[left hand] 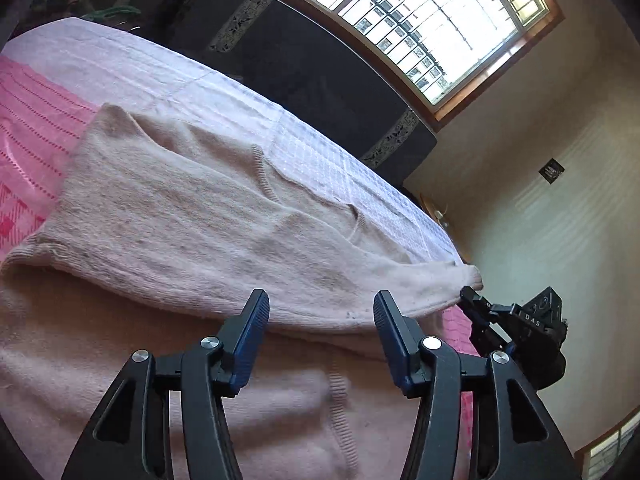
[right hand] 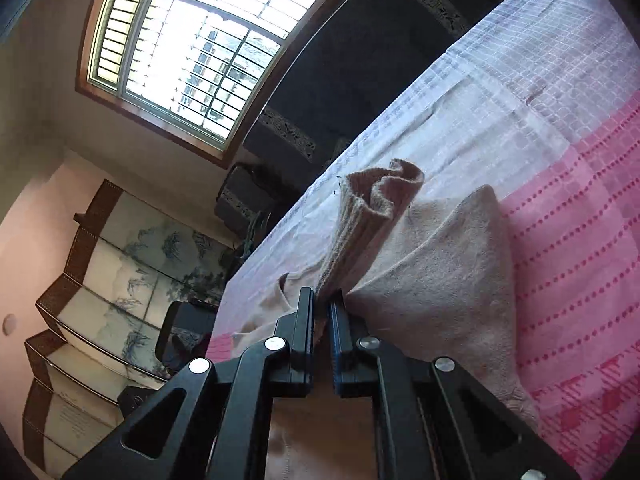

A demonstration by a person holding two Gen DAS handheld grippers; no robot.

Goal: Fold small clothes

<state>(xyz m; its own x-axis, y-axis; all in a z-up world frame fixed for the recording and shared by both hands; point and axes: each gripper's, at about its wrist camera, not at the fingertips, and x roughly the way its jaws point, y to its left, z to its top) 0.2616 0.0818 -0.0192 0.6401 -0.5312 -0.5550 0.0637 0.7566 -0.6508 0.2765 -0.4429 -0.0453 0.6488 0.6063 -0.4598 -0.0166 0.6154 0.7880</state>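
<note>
Pinching sweater [right hand: 436,264] sleeve w/ right gripper [right hand: 322,308] jaws; no containers.

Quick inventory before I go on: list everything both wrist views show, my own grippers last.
sweater: one, pale beige-pink knit, spread on the bed, a sleeve folded across its body
sleeve cuff: one, ribbed beige, raised, its sleeve pinched in the right gripper
bed cover: one, pink and white checked, under the sweater
window: one, barred, bright, behind the bed
folding screen: one, painted panels with dark frame, by the wall
left gripper: one, black with blue fingers, open over the sweater
right gripper: one, black, shut on the sleeve
</note>
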